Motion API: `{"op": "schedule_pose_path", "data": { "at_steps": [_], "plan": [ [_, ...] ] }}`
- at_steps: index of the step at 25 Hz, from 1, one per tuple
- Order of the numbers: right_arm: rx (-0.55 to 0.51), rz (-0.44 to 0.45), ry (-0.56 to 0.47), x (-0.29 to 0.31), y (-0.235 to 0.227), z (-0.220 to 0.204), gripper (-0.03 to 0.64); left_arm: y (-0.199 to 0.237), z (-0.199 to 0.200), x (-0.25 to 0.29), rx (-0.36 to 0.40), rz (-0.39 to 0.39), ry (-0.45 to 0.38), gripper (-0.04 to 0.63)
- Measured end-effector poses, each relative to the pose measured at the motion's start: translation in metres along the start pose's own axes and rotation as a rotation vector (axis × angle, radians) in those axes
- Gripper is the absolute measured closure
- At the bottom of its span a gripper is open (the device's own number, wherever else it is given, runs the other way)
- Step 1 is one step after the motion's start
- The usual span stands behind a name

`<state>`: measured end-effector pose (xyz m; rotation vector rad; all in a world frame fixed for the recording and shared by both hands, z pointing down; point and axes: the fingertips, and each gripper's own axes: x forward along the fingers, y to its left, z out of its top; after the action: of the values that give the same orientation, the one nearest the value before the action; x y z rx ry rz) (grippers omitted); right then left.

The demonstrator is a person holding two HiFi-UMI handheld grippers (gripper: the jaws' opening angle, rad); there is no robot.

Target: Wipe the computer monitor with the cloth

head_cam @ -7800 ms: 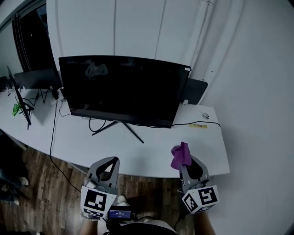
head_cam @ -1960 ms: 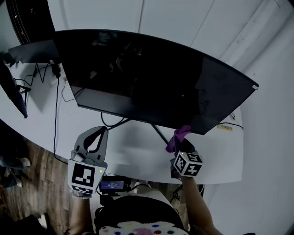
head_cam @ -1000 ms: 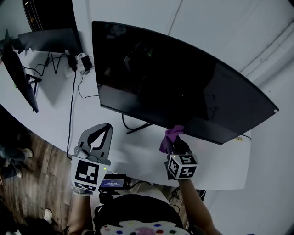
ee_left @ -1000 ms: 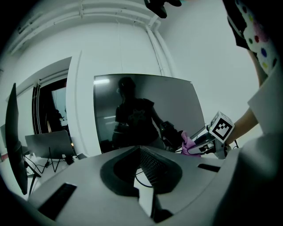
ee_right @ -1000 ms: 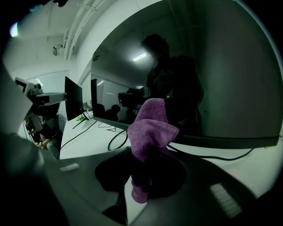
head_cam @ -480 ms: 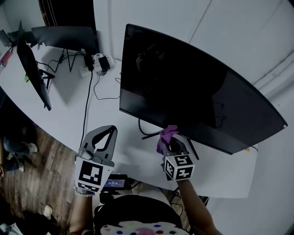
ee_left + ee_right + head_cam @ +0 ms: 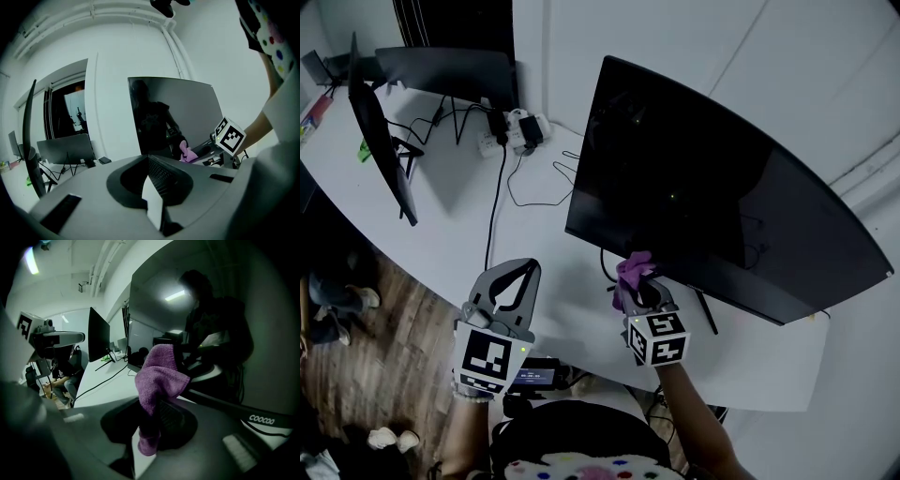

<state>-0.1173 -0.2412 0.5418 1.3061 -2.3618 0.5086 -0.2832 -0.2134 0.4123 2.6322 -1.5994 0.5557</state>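
Note:
The big dark monitor [image 7: 722, 197] stands on the white desk [image 7: 441, 216], its screen off and mirroring the room. My right gripper [image 7: 637, 286] is shut on the purple cloth [image 7: 633, 270], which bunches up above the jaws right at the screen's bottom edge, near the lower left corner. The right gripper view has the cloth [image 7: 159, 371] draped over the jaws with the screen [image 7: 211, 310] close behind; contact cannot be told. My left gripper [image 7: 525, 267] hangs shut and empty over the desk's front edge, left of the monitor. Its own view shows the monitor [image 7: 173, 112] and cloth [image 7: 187, 153].
A second monitor [image 7: 380, 131] stands edge-on at the far left, a third [image 7: 450, 67] at the back. A power strip [image 7: 520, 131] and black cables [image 7: 492, 216] lie on the desk. The monitor's stand leg [image 7: 708, 314] is right of my right gripper. Wooden floor [image 7: 356, 328] lies below left.
The right gripper with the cloth came up from the desk's front edge to the monitor's bottom edge, then slid left along it towards the lower left corner. The left gripper stayed shut.

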Motion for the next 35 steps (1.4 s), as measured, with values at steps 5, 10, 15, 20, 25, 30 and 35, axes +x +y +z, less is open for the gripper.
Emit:
{"op": "schedule_pose_path", "data": {
  "at_steps": [5, 10, 15, 20, 25, 30, 35],
  "plan": [
    [-0.023, 0.025, 0.002, 0.018, 0.016, 0.006, 0.538, 0.013, -0.009, -0.003, -0.007, 0.011, 0.01, 0.588],
    [-0.052, 0.055, 0.003, 0.032, 0.035, 0.015, 0.538, 0.023, -0.015, -0.006, -0.016, 0.02, 0.015, 0.588],
    [-0.074, 0.086, 0.005, 0.048, 0.054, 0.022, 0.538, 0.034, -0.02, -0.008, -0.027, 0.028, 0.018, 0.588],
    [-0.101, 0.122, 0.01, 0.066, 0.074, 0.029, 0.538, 0.044, -0.026, -0.01, -0.037, 0.039, 0.024, 0.588],
    [-0.119, 0.157, 0.011, 0.082, 0.094, 0.034, 0.538, 0.055, -0.035, -0.016, -0.045, 0.053, 0.036, 0.589],
    [-0.142, 0.193, 0.012, 0.096, 0.112, 0.036, 0.538, 0.063, -0.042, -0.022, -0.049, 0.07, 0.046, 0.588],
    [-0.134, 0.212, 0.008, 0.107, 0.125, 0.041, 0.538, 0.069, -0.048, -0.027, -0.053, 0.078, 0.055, 0.589]
  ]
}}
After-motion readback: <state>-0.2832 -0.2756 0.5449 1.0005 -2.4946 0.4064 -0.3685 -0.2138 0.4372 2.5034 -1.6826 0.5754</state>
